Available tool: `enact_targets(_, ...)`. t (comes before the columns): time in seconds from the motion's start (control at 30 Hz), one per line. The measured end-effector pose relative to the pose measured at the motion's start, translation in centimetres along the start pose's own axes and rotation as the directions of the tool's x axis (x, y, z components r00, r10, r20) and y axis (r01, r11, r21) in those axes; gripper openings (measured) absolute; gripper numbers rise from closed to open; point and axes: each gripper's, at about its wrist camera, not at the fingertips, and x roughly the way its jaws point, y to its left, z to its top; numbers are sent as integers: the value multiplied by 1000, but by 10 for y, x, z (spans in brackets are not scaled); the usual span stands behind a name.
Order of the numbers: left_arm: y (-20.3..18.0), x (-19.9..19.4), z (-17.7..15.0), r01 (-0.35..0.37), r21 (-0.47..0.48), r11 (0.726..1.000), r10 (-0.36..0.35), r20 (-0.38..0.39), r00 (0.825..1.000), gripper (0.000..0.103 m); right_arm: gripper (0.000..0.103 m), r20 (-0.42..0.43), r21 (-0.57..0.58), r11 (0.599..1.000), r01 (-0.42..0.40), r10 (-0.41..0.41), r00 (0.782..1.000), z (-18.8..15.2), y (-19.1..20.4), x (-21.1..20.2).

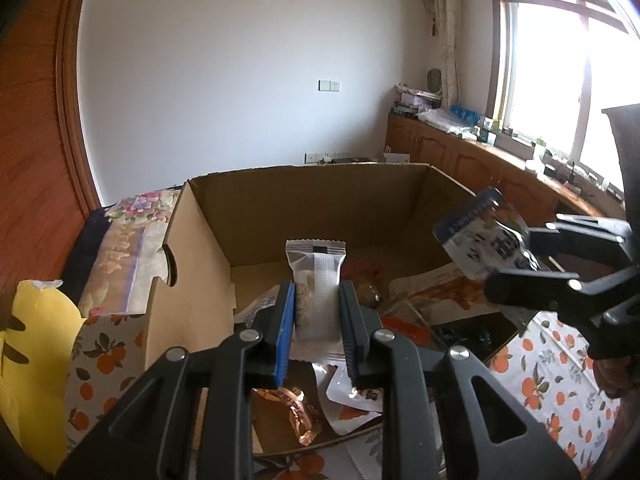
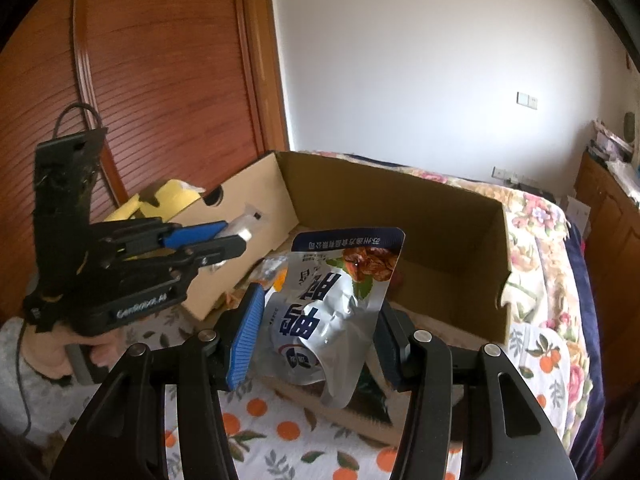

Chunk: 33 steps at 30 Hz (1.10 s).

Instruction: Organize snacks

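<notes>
A slim white bar [image 1: 318, 292] is clenched in the left claw [image 1: 317, 322], above the open box [image 1: 320, 196]. The right claw [image 2: 320, 334] grips a silver pouch [image 2: 332, 304] over the box's near edge. More packets [image 1: 440, 300] lie inside the box, which sits on an orange-print cloth [image 1: 552, 380].

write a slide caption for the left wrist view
Left gripper holds a white snack bar over the cardboard box; right gripper brings a silver pouch.

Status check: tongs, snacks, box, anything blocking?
Left tongs shut on white bar. Right tongs shut on silver pouch. Cardboard box ahead, nothing blocking.
</notes>
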Motion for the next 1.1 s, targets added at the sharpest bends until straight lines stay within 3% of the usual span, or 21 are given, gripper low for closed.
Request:
enact_targets(0.6, 1, 4, -9, -32, -7, 999, 32, -31, 999, 28, 54, -69, 46, 997, 58, -54, 996, -3, -12, 44)
enact_targets(0.77, -5, -6, -11, -35, 3, 999, 35, -29, 999, 34, 60, -37, -33, 995, 95, -96, 995, -6, 1, 37)
enact_targets(1.1, -23, -51, 0, -54, 44, 998, 54, 14, 998, 36, 60, 11, -27, 995, 96, -96, 995, -1, 16, -6)
